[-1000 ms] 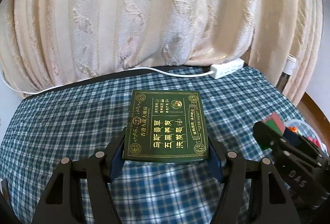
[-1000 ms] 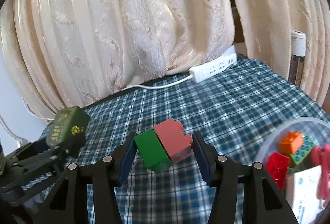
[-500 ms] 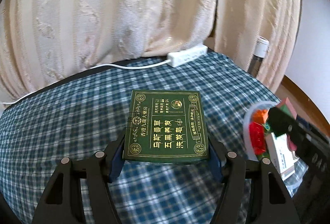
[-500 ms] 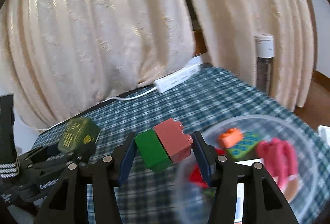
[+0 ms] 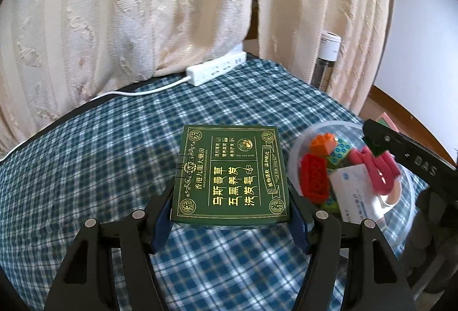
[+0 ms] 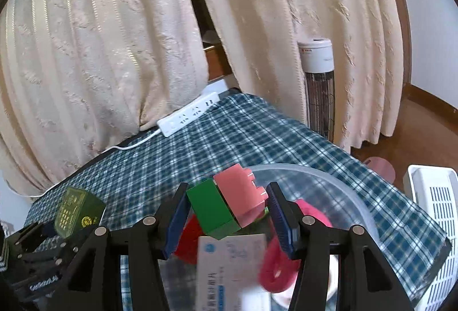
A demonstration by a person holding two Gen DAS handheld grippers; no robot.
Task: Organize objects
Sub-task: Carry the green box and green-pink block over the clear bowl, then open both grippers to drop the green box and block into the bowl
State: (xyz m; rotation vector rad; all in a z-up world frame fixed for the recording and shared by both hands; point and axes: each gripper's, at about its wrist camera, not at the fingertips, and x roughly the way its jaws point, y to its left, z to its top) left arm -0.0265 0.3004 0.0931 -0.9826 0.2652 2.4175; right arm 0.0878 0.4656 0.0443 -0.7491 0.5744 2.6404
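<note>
My left tool (image 5: 230, 221) is clamped on the green box (image 5: 230, 175): both blue pads press its side edges, and the box lies flat between them with its gold-lettered face up, reaching forward past the fingertips. It hangs above the checked cloth of the surface (image 5: 86, 168). Just to the right of this tool sits the clear bowl (image 5: 297, 148), and in it I see an orange brick (image 5: 323, 142), a red brick (image 5: 315, 178), a pink looped piece (image 5: 377, 173) and a white card (image 5: 352, 190).

My right tool (image 6: 227, 212) is closed, at a middling width, on two bricks joined side by side: the green brick (image 6: 211, 209) against the left pad and the pink brick (image 6: 240, 193) against the right pad. The pair is tilted, studs pointing up and to the right. This tool hangs over the bowl, whose rim curves around ahead of and to the right of the fingertips; the red brick, the card and the pink piece lie directly below and behind the held bricks.

From the right wrist view the left tool with its green box shows low to the left. Ahead of both tools, at the far edge of the surface, a white power strip (image 6: 189, 118) lies against the cream curtain (image 6: 100, 39). To the far right of the right tool stands a white basket (image 6: 438, 202).
</note>
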